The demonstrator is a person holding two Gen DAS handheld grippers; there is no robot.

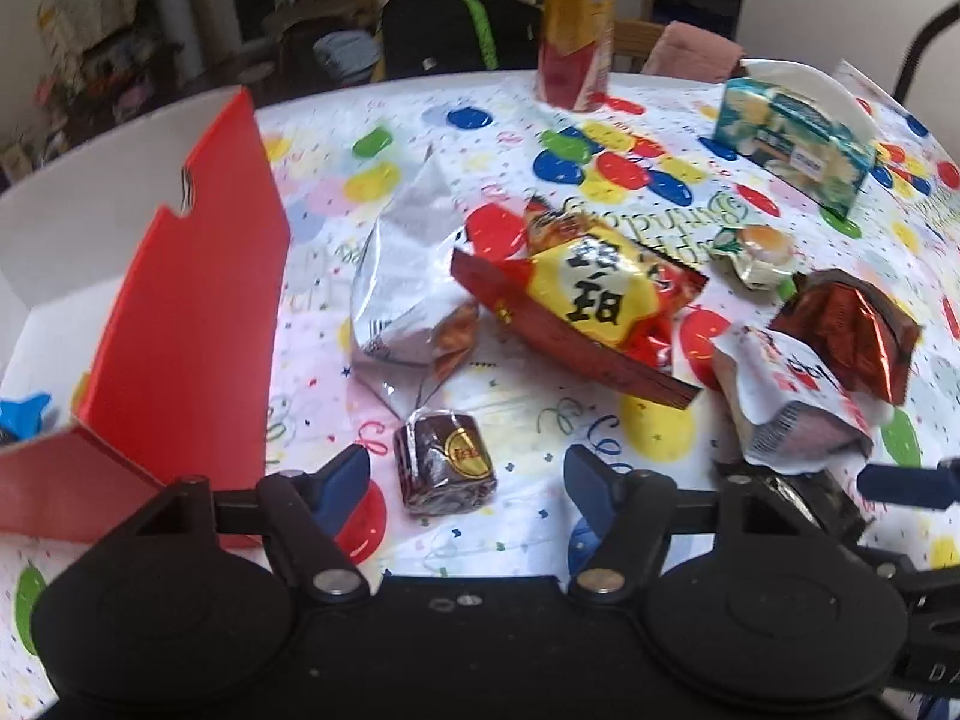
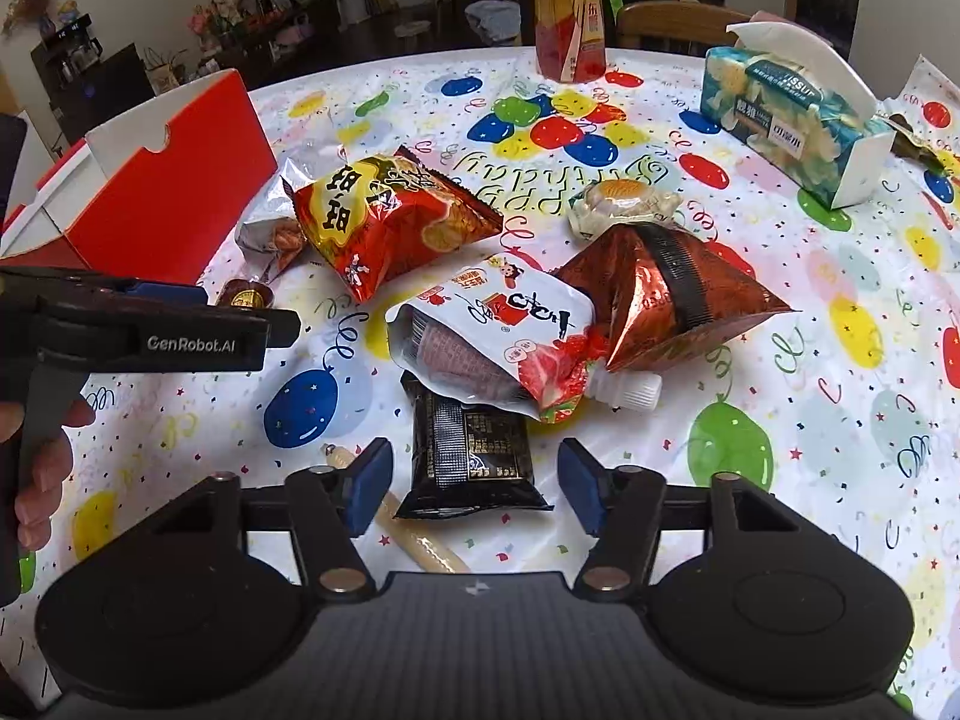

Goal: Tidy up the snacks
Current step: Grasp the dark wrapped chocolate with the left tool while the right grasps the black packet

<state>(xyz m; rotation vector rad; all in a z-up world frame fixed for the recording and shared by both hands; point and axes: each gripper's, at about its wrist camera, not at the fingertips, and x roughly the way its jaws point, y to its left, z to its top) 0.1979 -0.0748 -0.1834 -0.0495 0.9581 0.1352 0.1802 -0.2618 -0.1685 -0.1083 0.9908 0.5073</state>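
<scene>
Balloon-print cloth covers the counter point(image 2: 780, 360), with a bottle point(image 2: 567, 12) and tissue box point(image 2: 792, 120) at the far side and a red box point(image 2: 174, 180) standing open at the left. Snacks lie scattered in the middle: a red-yellow bag point(image 2: 390, 216), a white pouch point(image 2: 492, 336), a copper bag point(image 2: 672, 294) and a black packet point(image 2: 474, 450). The left hand-held gripper point(image 1: 465, 474) is released, its jaws straddling a small brown candy point(image 1: 444, 462) just right of the box. The right hand-held gripper point(image 2: 474, 486) is also spread wide, over the black packet's near end. Judging by this, the candy comes first: lower squarely, close across its short sides, then lift clear of the box wall before dropping it in
</scene>
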